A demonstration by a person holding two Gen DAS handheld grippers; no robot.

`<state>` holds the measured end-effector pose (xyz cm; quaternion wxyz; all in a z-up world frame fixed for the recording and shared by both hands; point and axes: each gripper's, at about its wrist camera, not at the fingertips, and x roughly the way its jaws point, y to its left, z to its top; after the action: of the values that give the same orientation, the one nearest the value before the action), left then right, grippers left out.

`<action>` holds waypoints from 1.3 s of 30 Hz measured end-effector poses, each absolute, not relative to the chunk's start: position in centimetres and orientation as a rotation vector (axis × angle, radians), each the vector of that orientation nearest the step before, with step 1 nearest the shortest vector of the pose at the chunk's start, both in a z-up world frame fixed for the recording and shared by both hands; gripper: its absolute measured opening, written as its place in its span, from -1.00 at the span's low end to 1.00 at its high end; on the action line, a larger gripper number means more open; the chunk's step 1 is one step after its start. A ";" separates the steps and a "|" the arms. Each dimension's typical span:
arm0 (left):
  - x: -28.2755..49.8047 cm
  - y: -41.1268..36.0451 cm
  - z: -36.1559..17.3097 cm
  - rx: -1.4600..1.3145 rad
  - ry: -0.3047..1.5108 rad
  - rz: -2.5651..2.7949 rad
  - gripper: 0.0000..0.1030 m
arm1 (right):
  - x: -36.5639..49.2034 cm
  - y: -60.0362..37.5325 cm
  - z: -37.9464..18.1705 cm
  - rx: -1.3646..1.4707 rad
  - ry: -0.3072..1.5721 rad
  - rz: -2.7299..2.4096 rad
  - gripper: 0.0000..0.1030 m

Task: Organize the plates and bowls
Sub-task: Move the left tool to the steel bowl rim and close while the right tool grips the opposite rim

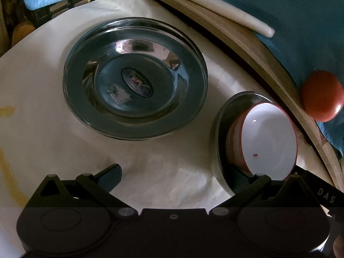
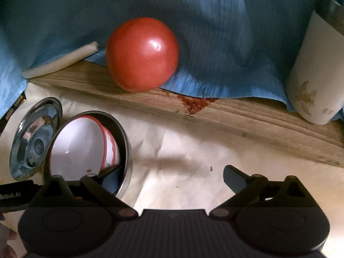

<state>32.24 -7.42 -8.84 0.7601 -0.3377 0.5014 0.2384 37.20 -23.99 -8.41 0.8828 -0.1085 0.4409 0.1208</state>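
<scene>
Left wrist view shows the left gripper (image 1: pixel 178 178) wide apart near the steel plate (image 1: pixel 135 78). The right gripper (image 2: pixel 169 176) is also apart, beside the white bowl (image 2: pixel 79 144) sitting in a steel bowl (image 2: pixel 125 148).

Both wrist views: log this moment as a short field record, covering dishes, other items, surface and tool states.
steel plates: stacked on paper
white bowl: red-rimmed, tilted inside a steel bowl
steel bowl: right of the plates
tomato: on blue cloth by the board edge
cup: white, on the board's right end
left tool: open, empty
right tool: open, empty
surface: creased paper, a few red specks
</scene>
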 end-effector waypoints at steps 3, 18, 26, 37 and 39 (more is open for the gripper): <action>32.3 -7.4 -8.8 -0.735 1.092 0.518 0.98 | 37.1 -24.1 -8.4 -0.226 0.914 0.258 0.89; 31.7 -8.1 -7.8 -0.754 0.988 0.413 0.31 | 36.8 -24.2 -8.2 -0.199 0.905 0.295 0.63; 31.4 -8.2 -7.9 -0.777 0.935 0.354 -0.04 | 36.5 -24.5 -8.0 -0.190 0.907 0.325 0.44; 31.4 -8.3 -8.1 -0.748 0.902 0.307 -0.29 | 36.3 -24.1 -7.8 -0.132 0.925 0.412 -0.28; 31.5 -8.4 -8.1 -0.744 0.890 0.284 -0.45 | 36.3 -23.9 -7.8 -0.125 0.929 0.427 -0.42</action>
<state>31.45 -8.36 -8.05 0.8270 -0.3503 0.4188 0.1339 36.31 -23.95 -7.76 0.8703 -0.0599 0.4442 0.2044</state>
